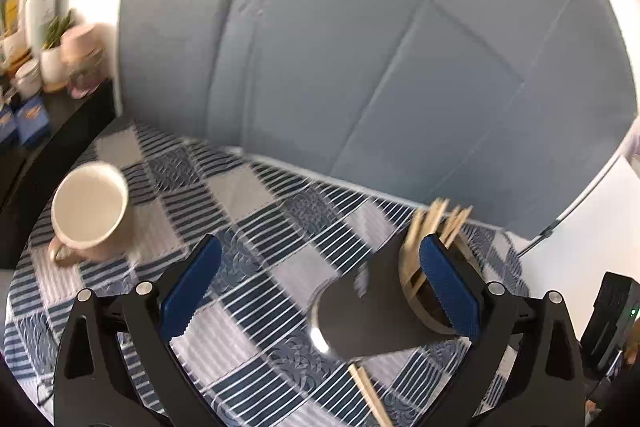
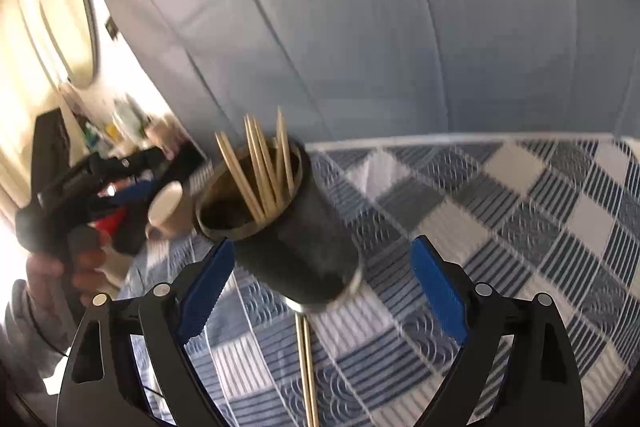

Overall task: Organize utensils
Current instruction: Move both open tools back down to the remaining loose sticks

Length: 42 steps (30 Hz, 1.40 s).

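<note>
Both your left gripper [image 1: 318, 291] and right gripper [image 2: 322, 285] gape, empty. Your dark holder [image 2: 288, 227] stands tilted on the tablecloth [image 2: 520, 211], chopsticks [image 2: 262, 167] pointing up.

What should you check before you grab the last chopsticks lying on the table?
1. Left gripper open with nothing between its pads: ok.
2. Right gripper open: ok. The black holder sits between its fingers, but the pads are apart from it.
3. Holder standing on the checked cloth, not tipped over: it looks tilted in both views; cannot tell whether that is the lens.
4. Room in the holder for more: ok, the chopsticks inside fill only part of its mouth.
5. Loose chopsticks in plain sight: ok, a pair lies on the cloth by the holder's base.
6. Mug out of the way: ok, it stands well off to the side.
</note>
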### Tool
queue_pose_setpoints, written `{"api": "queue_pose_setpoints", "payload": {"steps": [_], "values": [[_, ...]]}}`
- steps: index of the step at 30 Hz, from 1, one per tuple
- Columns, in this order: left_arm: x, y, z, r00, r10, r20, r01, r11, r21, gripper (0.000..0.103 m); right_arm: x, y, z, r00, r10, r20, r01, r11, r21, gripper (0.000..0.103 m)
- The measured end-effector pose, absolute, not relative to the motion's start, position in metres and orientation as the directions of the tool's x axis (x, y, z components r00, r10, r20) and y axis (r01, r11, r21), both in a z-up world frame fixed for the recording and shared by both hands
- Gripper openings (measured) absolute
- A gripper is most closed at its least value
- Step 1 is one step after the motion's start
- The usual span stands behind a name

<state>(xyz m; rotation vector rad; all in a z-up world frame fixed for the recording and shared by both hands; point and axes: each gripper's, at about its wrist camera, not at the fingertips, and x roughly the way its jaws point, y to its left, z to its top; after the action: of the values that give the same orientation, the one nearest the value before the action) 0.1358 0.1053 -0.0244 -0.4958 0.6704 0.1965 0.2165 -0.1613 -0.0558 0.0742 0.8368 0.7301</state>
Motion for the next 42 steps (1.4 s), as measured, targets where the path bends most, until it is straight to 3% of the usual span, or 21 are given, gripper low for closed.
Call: {"api": "queue_pose_setpoints", "payload": {"steps": [10, 18, 25, 31, 42], "values": [[0.114, 0.099, -0.074, 0.66, 0.035, -0.75, -0.373, 0.882, -0.288, 0.097, 0.192, -0.153, -0.123, 0.292, 0.536, -0.792, -0.555, 0.77, 0.315, 0.085], [0.107, 0.078, -0.115, 0.555, 0.008, -0.832, -0.361, 0.903, -0.233, 0.097, 0.17, -0.141, -0.17, 0.202, 0.408, -0.89, -0.612, 0.763, 0.211, 0.085], [0.104, 0.059, -0.144, 0.472, -0.025, -0.881, -0.346, 0.914, -0.211, 0.097, 0.162, -0.142, -0.186, 0.202, 0.353, -0.914, -0.627, 0.763, 0.156, 0.085], [0.104, 0.044, -0.158, 0.424, -0.032, -0.905, -0.337, 0.922, -0.19, 0.097, 0.15, -0.133, -0.192, 0.254, 0.273, -0.928, -0.688, 0.725, 0.024, 0.086], [0.106, 0.01, -0.172, 0.361, -0.046, -0.931, -0.27, 0.951, -0.152, 0.097, 0.165, -0.172, -0.189, 0.256, 0.288, -0.923, -0.601, 0.795, 0.081, 0.086]]}}
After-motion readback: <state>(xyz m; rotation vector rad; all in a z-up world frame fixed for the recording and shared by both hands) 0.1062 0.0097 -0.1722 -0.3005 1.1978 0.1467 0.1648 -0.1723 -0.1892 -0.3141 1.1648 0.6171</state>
